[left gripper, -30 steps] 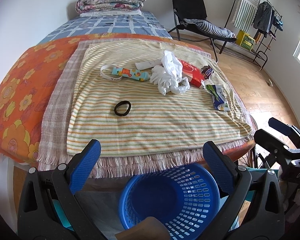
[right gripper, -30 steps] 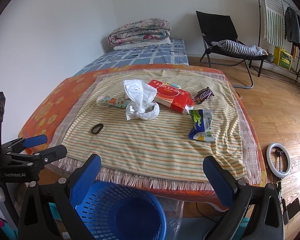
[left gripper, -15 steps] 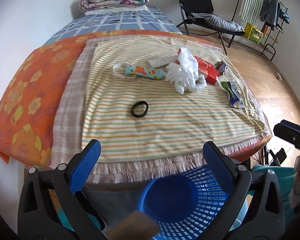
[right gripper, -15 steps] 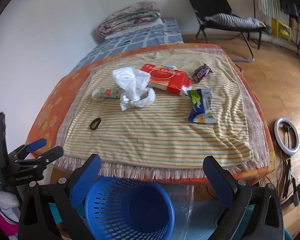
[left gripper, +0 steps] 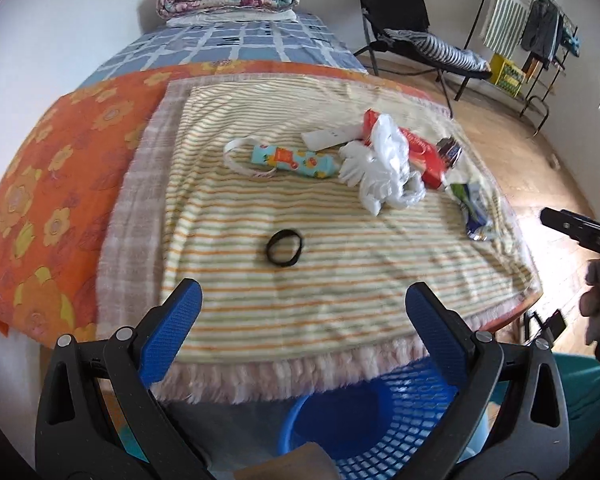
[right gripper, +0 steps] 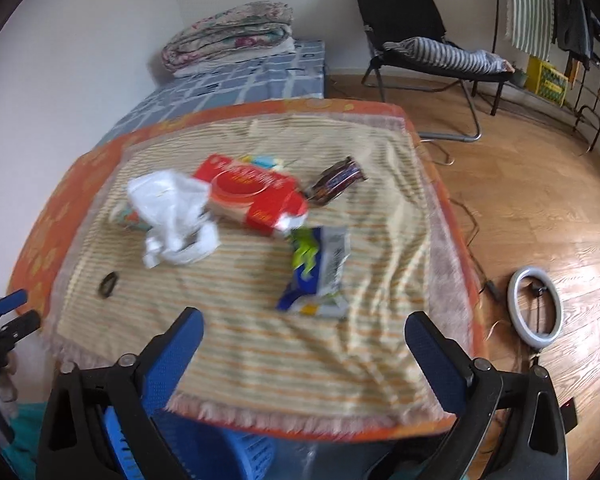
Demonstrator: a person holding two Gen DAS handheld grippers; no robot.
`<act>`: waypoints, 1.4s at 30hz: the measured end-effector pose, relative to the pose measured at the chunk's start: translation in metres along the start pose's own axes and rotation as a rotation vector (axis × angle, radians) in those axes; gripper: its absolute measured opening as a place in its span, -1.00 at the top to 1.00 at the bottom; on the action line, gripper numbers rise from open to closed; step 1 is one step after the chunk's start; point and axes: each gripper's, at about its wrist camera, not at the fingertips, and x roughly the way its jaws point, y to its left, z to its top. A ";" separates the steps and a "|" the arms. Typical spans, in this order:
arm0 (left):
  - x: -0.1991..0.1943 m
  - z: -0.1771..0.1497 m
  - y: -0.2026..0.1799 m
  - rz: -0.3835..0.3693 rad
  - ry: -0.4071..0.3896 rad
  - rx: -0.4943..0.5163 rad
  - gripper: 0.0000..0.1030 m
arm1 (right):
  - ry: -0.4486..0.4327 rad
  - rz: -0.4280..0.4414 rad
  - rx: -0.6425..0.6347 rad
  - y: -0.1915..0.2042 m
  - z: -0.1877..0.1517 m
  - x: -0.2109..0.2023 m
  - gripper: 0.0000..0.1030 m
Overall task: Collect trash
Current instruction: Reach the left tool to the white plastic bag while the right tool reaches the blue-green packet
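Trash lies on a striped cloth point(left gripper: 340, 280) on a low table: a crumpled white plastic bag point(left gripper: 384, 168) point(right gripper: 172, 212), a red packet point(left gripper: 420, 152) point(right gripper: 252, 192), a blue-green snack wrapper point(left gripper: 474, 210) point(right gripper: 320, 272) and a dark candy wrapper point(right gripper: 336, 180). A blue mesh basket point(left gripper: 380, 424) point(right gripper: 212, 456) stands on the floor below the near table edge. My left gripper point(left gripper: 300, 324) is open and empty over the near edge. My right gripper point(right gripper: 304, 344) is open and empty, near the snack wrapper.
A black hair tie point(left gripper: 284, 248), a colourful pouch with white strap point(left gripper: 292, 162) and a white flat item point(left gripper: 332, 136) also lie on the cloth. A ring light point(right gripper: 534, 306) lies on the wooden floor to the right. A black chair point(right gripper: 420, 40) stands behind.
Both grippers have moved forward over the table, so the basket has slid to the bottom of both views. The right one has come closer to the snack wrapper. Both stay open.
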 end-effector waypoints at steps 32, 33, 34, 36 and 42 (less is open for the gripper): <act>0.152 0.095 -0.081 -0.099 0.101 0.002 -0.15 | 0.168 0.017 0.048 -0.002 0.042 0.113 -0.81; 0.156 0.095 -0.079 -0.107 0.113 -0.010 -0.12 | 0.171 0.012 0.046 -0.001 0.043 0.116 -0.81; 0.159 0.095 -0.076 -0.115 0.121 -0.027 -0.09 | 0.175 0.007 0.043 0.000 0.044 0.119 -0.81; 0.162 0.095 -0.075 -0.119 0.124 -0.038 -0.07 | 0.185 -0.005 0.037 0.002 0.045 0.125 -0.81; 0.164 0.096 -0.078 -0.139 0.129 -0.023 0.13 | 0.233 -0.045 0.042 0.001 0.042 0.145 -0.72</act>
